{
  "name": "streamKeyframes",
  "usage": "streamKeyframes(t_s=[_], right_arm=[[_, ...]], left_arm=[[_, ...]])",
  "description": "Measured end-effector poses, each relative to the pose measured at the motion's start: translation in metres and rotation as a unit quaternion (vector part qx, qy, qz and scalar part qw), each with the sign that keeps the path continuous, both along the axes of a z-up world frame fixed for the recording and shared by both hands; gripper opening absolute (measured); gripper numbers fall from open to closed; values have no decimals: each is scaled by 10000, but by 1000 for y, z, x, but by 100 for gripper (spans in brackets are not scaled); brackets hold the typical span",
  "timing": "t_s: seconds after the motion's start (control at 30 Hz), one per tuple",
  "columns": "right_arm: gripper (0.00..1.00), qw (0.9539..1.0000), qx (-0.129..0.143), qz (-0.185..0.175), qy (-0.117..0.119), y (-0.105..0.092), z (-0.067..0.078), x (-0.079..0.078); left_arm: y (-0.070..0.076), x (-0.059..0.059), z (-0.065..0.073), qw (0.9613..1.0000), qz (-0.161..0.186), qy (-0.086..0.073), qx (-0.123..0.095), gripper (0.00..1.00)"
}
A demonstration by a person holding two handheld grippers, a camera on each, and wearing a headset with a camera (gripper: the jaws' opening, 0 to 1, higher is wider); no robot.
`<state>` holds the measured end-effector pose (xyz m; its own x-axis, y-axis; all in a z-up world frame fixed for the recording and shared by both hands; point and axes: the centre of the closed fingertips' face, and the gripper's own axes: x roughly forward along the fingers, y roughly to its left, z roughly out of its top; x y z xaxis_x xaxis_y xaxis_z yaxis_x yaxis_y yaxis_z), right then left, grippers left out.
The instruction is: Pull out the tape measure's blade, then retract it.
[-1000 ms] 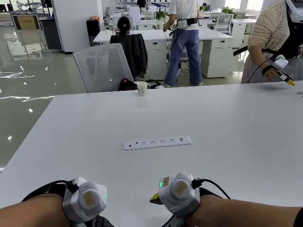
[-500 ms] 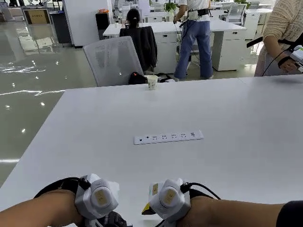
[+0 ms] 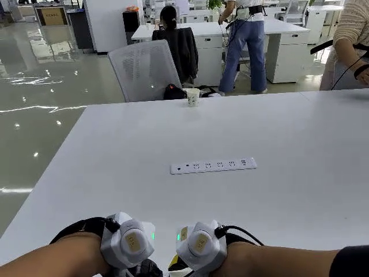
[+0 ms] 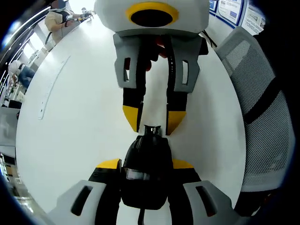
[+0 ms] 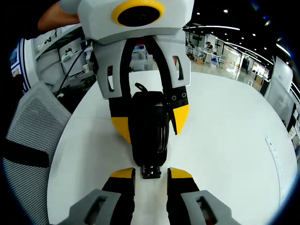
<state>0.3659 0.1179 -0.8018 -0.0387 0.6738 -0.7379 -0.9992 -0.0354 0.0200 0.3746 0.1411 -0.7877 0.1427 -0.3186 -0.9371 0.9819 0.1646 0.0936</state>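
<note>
Near the table [image 3: 259, 133] edge, left gripper [image 4: 145, 164] clenches the tape measure [image 5: 149, 126], right gripper [image 5: 151, 174] parted astride the blade hook [image 4: 151, 130]; pull-out seems pending, next needs closing on hook

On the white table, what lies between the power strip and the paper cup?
Nothing. In the head view, the white table is bare from the power strip to the paper cup, which stands near the far edge.

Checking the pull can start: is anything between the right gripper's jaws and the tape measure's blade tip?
Nothing visible does. The left gripper clamps the black tape measure. Its blade tip sits over the white table, in the gap between the open jaws of the right gripper.
</note>
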Motion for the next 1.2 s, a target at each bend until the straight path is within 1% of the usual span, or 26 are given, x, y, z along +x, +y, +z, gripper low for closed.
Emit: streamKeyframes(t_s=[0.07,0.1,0.13,0.17,0.2,0.23,0.27,0.3,0.4,0.43,0.47,0.53,0.57,0.6,0.63,0.73,0.83,0.9,1.0,1.2], right_arm=[[15,10000,-22,3,-58,3,-3,1],[14,10000,-54,64,-21,3,-5,-2],[14,9999,-135,40,-86,3,-7,-1],[13,9998,-189,31,-99,3,-8,-1],[13,9993,-281,125,-200,3,-8,-1],[13,9991,-315,172,-225,3,-8,0],[13,9993,-327,99,-116,2,-7,0],[13,9994,-335,62,-59,2,-7,0],[13,9992,-406,44,-48,3,-9,0],[12,9989,-423,138,-128,2,-9,1],[12,9989,-413,185,-155,2,-9,2],[12,9991,-379,160,-110,2,-9,2],[11,9995,-325,5,40,2,-9,3],[11,9995,-248,-77,181,2,-8,3],[11,9995,-238,-76,188,1,-8,3],[10,9997,-253,-13,67,0,-9,3],[10,9995,-308,8,68,-2,-8,3],[10,9994,-345,24,48,-6,-7,4],[10,9993,-361,-42,16,-14,-9,8],[11,9993,-330,-118,100,-26,-8,9]], left_arm=[[0,0,0,10000,14,-11,-64,33],[0,0,0,10000,29,-17,-89,34],[0,0,0,9999,25,-24,-101,34],[-1,0,1,9999,30,-27,-111,34],[-1,0,1,9999,28,-29,-121,34],[-1,0,1,9999,27,-30,-124,34],[-1,0,1,9999,30,-28,-136,34],[-1,0,1,9999,38,-25,-147,34],[-1,0,1,9998,70,-13,-200,34],[-2,0,1,9997,79,-12,-221,34],[-2,0,1,9996,111,-8,-244,34],[-2,1,1,9995,143,1,-273,34],[-2,1,1,9995,150,4,-275,34],[-1,1,1,9995,158,9,-275,34],[-1,1,1,9995,167,13,-278,34],[1,2,2,9992,206,10,-353,34],[0,2,2,9989,256,-2,-392,34],[0,3,2,9988,281,-2,-410,34],[0,3,3,9984,349,13,-452,34],[0,4,3,9983,378,-2,-441,34]])
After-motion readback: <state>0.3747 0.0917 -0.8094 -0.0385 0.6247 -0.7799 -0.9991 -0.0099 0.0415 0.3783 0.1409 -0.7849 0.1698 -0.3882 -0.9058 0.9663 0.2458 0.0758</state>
